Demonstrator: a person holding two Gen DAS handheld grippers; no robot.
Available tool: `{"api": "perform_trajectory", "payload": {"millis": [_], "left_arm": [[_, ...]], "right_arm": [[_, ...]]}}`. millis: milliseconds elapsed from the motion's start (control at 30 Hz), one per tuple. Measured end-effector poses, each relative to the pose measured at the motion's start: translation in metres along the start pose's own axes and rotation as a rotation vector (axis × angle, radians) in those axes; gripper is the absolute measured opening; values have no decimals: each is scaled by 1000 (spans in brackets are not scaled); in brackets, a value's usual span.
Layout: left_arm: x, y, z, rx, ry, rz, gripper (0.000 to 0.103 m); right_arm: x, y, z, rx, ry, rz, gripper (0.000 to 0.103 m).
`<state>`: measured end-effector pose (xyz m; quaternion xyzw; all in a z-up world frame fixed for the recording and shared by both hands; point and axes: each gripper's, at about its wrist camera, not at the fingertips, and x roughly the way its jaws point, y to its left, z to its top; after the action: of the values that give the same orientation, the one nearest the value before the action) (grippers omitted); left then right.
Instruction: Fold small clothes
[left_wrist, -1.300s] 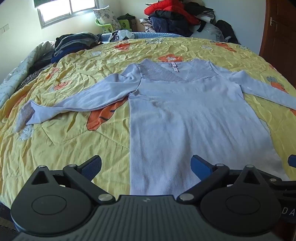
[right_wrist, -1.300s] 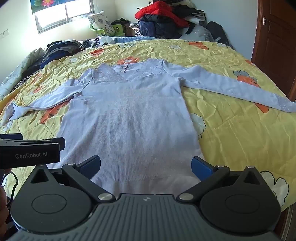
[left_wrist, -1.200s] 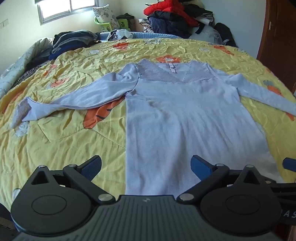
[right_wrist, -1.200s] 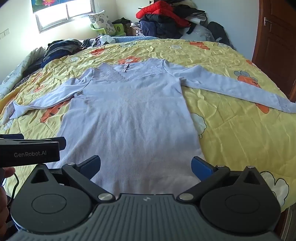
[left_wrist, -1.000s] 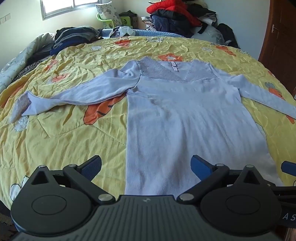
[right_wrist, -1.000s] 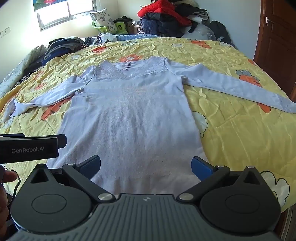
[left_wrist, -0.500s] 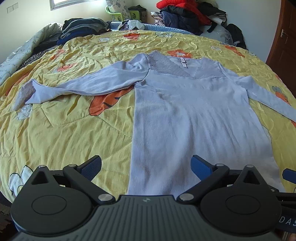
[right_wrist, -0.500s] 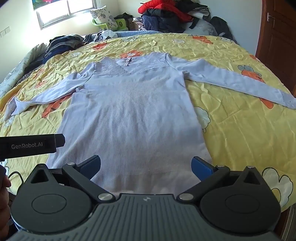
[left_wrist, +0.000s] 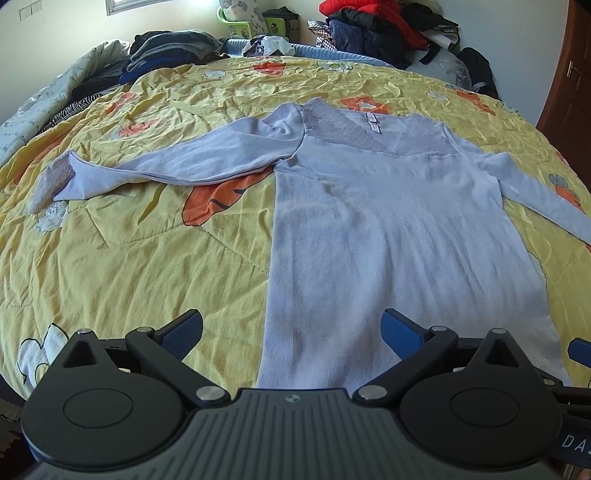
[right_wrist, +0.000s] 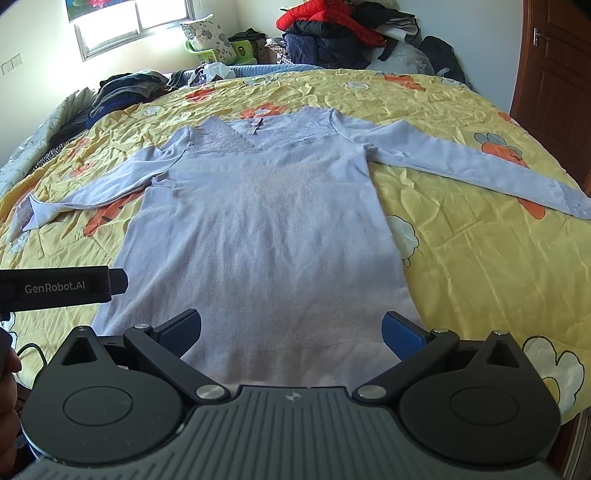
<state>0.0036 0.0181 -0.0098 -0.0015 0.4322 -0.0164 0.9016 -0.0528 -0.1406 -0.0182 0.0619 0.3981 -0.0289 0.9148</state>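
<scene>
Top flat; both grippers agape

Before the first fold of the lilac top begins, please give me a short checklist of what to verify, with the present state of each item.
1. Lilac long-sleeved top lies flat, front up, on the yellow quilt: ok.
2. Both sleeves spread outward: the one on the right is straight, ok; the one on the left has a turned cuff, not ok.
3. Left gripper open and empty: ok.
4. Right gripper open and empty: ok.
5. Hem within reach, just ahead of the right gripper's fingers: ok.
6. Hem corners flat: cannot tell, the grippers hide them.
</scene>
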Motion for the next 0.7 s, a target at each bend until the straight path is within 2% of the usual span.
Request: {"api": "perform_trajectory", "payload": {"millis": [700], "left_arm": [[4, -2, -2, 2, 5, 6, 103]], "right_arm": [[-2, -6, -1, 21, -21, 22, 103]]}}
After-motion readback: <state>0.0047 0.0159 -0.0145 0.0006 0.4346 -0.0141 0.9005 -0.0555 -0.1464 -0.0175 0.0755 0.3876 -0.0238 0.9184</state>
